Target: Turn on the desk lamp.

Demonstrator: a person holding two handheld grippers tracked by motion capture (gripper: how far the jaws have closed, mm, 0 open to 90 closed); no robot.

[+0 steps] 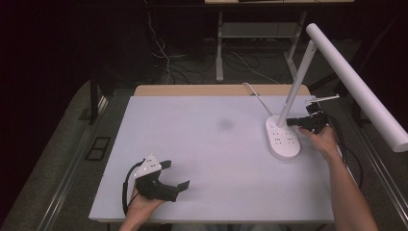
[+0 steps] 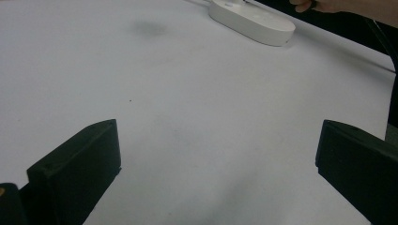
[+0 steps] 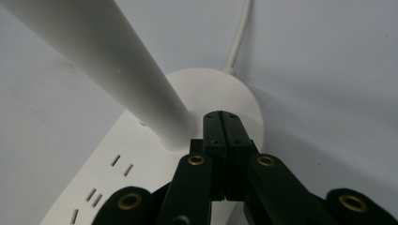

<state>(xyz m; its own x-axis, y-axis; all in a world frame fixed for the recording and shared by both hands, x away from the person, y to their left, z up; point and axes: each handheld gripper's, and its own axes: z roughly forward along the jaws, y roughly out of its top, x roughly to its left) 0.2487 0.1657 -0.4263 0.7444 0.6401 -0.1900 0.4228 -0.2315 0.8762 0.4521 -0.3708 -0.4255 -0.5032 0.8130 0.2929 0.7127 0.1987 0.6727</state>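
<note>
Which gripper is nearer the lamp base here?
Right. The right gripper, jaws shut, sits at the lamp base beside the foot of its stem. The left gripper, jaws open, is far across the table, near its front-left edge.

White lamp on a white base with dark socket slots; pale grey tabletop carrying a faint darker smudge, perhaps a stain. Both claws are black, the right claw showing brass-coloured rivets.

A white desk lamp is being approached at its base by the right gripper, while the left gripper is being held, jaws apart, over the white worktop near its front edge.
</note>
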